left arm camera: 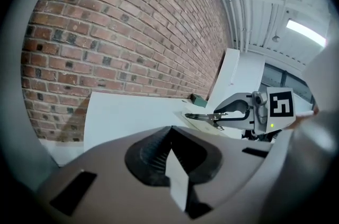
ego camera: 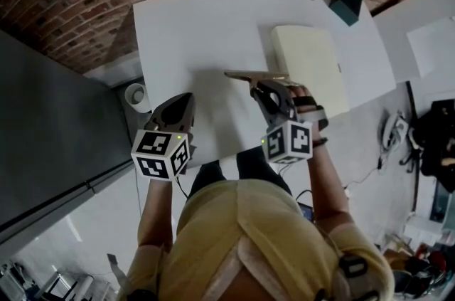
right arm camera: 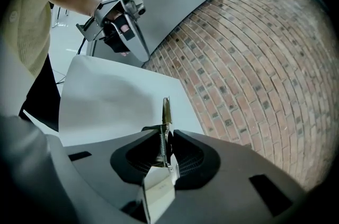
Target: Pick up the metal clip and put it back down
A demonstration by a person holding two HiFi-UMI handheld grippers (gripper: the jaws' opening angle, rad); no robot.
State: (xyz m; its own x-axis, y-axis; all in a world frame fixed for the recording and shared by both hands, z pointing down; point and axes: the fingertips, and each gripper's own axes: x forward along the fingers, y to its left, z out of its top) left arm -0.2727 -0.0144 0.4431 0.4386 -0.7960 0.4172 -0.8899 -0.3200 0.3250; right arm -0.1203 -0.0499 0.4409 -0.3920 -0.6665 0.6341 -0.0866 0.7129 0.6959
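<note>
- Metal clip (right arm camera: 165, 125): clamped between the right gripper's (right arm camera: 165, 153) jaws (spring visible), held above the white table (ego camera: 206, 29), just beside a cream box (ego camera: 309, 65).
- Left gripper (left arm camera: 170, 157): jaws together, nothing between them, at the table's near edge.

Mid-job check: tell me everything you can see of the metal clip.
The clip is shiny silver metal: a long flat blade, a coil spring and a flat handle plate. The right gripper is shut on it near the spring, blade pointing forward past the jaws, roughly level, seemingly clear of the white table.
</note>
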